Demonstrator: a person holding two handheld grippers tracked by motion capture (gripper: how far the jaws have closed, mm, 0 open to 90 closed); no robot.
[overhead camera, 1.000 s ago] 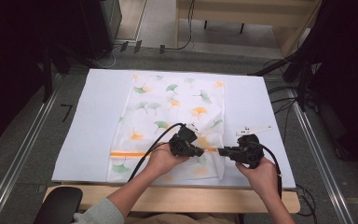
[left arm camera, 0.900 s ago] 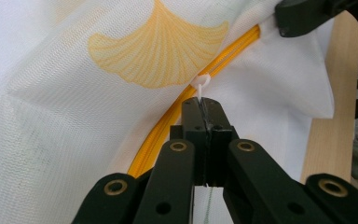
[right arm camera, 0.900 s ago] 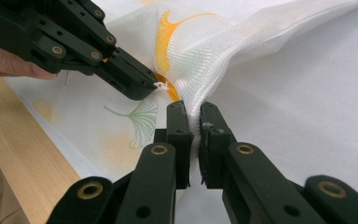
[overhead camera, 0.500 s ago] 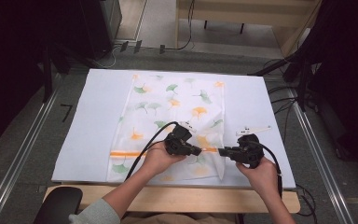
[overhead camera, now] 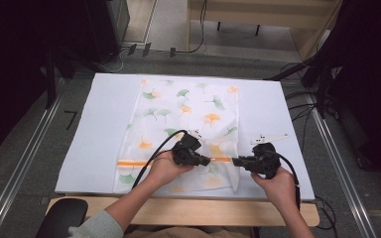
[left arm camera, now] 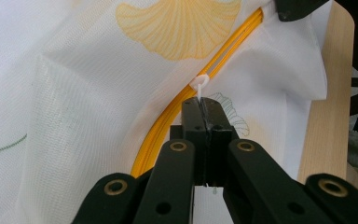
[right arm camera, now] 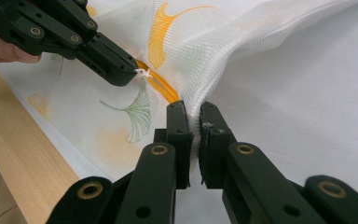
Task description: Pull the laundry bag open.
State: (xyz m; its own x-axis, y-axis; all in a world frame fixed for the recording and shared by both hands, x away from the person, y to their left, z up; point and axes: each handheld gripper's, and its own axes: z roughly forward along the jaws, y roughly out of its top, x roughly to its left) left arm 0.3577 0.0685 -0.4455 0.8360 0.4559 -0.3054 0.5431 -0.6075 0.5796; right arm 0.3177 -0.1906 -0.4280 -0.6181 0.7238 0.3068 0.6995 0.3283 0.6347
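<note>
Crosswise, orange zipper (overhead camera: 134,162); left gripper (left arm camera: 204,103) clamps its pull (left arm camera: 199,84); right gripper (right arm camera: 193,116) pinches mesh bag (overhead camera: 178,114).

The high view looks forward and down on the whole table (overhead camera: 99,124) from the person's near side; each gripper view rides close behind its own jaws (almost touching cloth), and both share the mesh bag's (left arm camera: 74,93) orange zipper (right arm camera: 161,86) near the table's near edge
</note>
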